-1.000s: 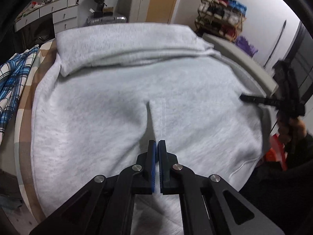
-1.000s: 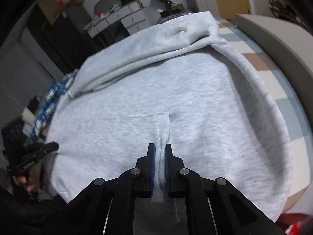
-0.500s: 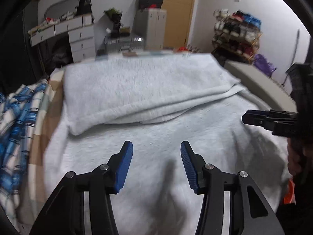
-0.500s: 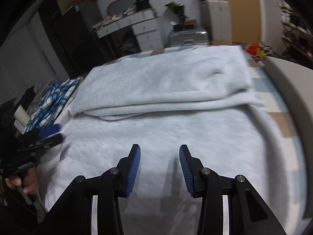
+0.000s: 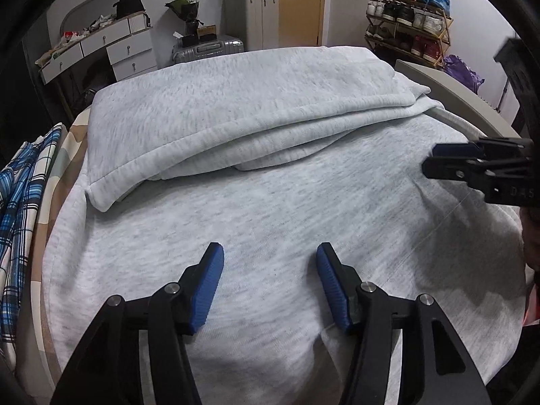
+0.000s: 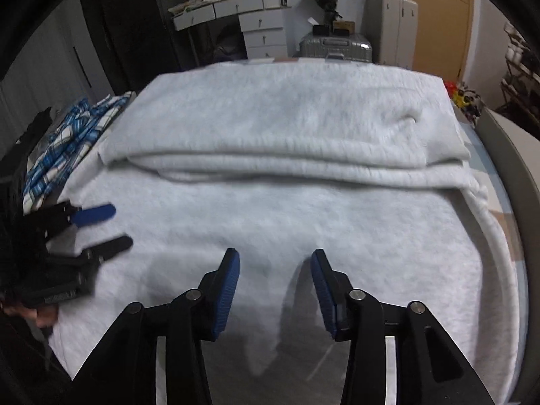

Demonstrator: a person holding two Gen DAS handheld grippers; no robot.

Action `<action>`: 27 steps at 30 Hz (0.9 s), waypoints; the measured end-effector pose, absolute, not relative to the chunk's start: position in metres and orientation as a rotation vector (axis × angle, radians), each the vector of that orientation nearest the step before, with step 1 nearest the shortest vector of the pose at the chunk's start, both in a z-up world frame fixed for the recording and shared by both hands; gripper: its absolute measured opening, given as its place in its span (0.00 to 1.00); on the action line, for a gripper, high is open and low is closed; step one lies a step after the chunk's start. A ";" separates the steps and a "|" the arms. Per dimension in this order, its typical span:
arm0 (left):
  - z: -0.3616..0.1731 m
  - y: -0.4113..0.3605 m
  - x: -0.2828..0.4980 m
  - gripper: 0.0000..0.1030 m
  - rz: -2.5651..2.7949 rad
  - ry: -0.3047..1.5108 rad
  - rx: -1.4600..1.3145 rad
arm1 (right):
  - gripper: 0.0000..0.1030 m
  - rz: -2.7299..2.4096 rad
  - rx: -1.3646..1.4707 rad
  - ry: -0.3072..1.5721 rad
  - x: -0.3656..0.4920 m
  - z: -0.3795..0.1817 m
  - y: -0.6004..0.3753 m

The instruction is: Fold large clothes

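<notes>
A: Where is the sweater (image 5: 270,202)?

B: It lies on the bed (image 5: 72,141); it is big and grey and covers most of it; the far part is folded back over the near part, so a thick fold (image 6: 287,165) runs across the sweater from side to side.

A: What do the tongs do?

B: The left gripper (image 5: 270,253) hangs over the near part of the sweater; its jaws are opening; only flat cloth shows between the blue pads (image 5: 211,283), and they pinch none of it.

A: And the other one?

B: The right gripper (image 6: 275,260) hangs over the near part of the sweater too; its jaws are opening as well; its pads (image 6: 226,295) hold no cloth either; its shadow falls on the sweater under it.

A: What else is near the sweater?

B: A blue checked cloth (image 5: 20,202) lies just past the sweater's left edge; a silver suitcase (image 6: 334,45) stands beyond the sweater's far end; white drawers (image 5: 118,50) stand beyond that end as well, more to the left; a shoe rack (image 5: 408,20) is past the sweater's far right corner.
</notes>
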State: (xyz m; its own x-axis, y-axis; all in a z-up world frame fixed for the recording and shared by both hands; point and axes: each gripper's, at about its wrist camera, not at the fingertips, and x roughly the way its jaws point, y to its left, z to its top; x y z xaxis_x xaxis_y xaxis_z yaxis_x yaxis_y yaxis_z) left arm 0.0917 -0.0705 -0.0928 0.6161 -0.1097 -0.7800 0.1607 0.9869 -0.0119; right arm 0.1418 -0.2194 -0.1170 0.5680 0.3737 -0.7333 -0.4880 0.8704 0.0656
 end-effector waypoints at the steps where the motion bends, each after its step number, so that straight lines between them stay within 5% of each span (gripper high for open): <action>1: -0.092 -0.071 0.091 0.51 -0.158 0.893 0.059 | 0.49 0.510 -0.157 0.820 0.145 -0.117 -0.209; 4: -0.094 -0.071 0.093 0.51 -0.161 0.892 0.057 | 0.61 0.527 -0.229 0.816 0.152 -0.124 -0.179; 17: -0.094 -0.068 0.093 0.53 -0.174 0.891 0.042 | 0.60 0.245 -0.132 0.857 0.173 -0.139 -0.337; 27: -0.094 -0.068 0.093 0.53 -0.175 0.890 0.037 | 0.63 0.538 -0.237 0.830 0.115 -0.128 -0.248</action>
State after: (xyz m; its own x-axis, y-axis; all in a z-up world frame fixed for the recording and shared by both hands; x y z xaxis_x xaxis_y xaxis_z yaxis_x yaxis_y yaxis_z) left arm 0.0932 -0.0676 -0.0941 0.6160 -0.1366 -0.7759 0.1676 0.9850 -0.0403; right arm 0.1151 -0.2477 -0.1278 0.5517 0.3600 -0.7523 -0.5406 0.8413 0.0062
